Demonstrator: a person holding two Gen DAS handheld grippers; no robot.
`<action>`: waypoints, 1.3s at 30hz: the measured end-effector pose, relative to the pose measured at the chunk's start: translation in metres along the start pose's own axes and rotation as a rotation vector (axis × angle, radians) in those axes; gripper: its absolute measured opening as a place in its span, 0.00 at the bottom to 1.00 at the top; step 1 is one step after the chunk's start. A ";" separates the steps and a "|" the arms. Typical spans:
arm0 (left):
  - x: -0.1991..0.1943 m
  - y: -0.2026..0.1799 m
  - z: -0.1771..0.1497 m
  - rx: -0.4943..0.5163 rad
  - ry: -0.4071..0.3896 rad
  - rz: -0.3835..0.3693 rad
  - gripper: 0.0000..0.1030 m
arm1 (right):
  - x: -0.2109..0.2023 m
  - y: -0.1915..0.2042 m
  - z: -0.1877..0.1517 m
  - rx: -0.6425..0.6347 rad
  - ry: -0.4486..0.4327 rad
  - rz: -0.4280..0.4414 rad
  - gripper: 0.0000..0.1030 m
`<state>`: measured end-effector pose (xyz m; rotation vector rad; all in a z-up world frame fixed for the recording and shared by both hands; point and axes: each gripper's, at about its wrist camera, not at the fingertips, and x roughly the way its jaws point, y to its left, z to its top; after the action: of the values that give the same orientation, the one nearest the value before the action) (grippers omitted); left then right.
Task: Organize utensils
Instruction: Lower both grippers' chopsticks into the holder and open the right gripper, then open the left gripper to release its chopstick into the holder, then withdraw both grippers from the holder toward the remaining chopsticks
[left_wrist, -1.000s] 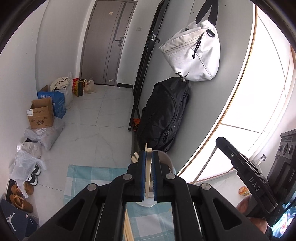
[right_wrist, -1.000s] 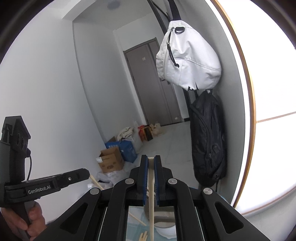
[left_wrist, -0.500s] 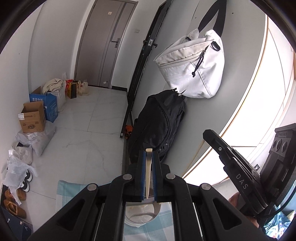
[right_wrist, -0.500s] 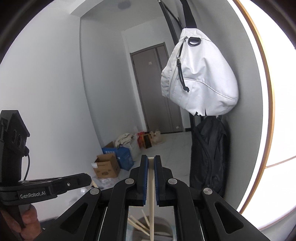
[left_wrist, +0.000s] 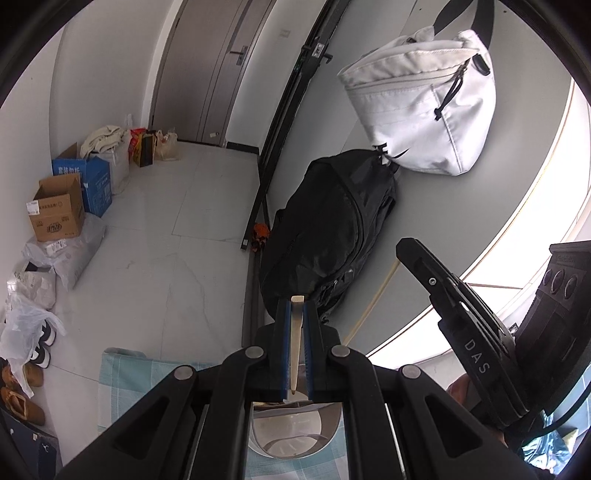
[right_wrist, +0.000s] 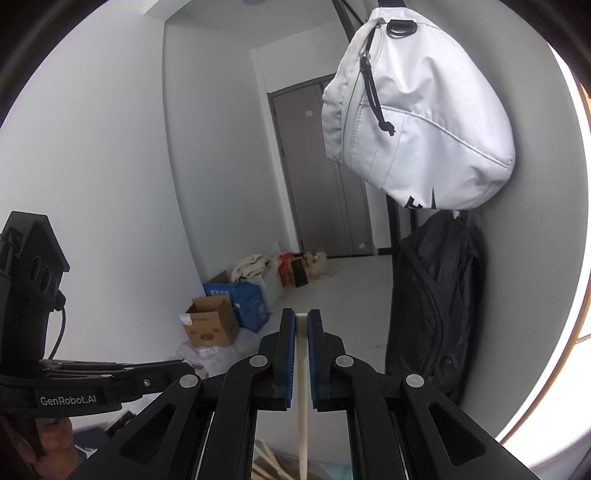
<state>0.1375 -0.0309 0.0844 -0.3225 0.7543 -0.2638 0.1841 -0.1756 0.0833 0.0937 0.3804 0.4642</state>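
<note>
Between the blue pads of the left gripper (left_wrist: 296, 343) a pale chopstick (left_wrist: 295, 339) is pinched upright, above a metal utensil cup (left_wrist: 295, 435) on checked cloth (left_wrist: 125, 384). The right gripper (right_wrist: 302, 354) likewise clamps another chopstick (right_wrist: 303, 391), loose sticks (right_wrist: 269, 461) below.

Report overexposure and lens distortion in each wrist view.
Left wrist view: the bright window at right is blown out white; fisheye bends the grey door and black rail. Right wrist view: the right edge glares white behind the white hanging bag; walls curve, corners vignette black.
</note>
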 end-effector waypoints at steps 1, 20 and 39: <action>0.002 0.001 -0.001 -0.003 0.005 0.001 0.02 | 0.003 0.001 -0.003 -0.009 0.004 0.007 0.06; 0.048 0.029 -0.015 -0.074 0.169 -0.049 0.03 | 0.033 -0.001 -0.058 0.010 0.204 0.124 0.09; 0.003 0.034 -0.022 -0.102 0.094 0.039 0.39 | -0.027 -0.008 -0.055 0.147 0.179 0.102 0.39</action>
<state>0.1282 -0.0051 0.0541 -0.3937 0.8673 -0.2049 0.1444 -0.1945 0.0400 0.2161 0.5877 0.5472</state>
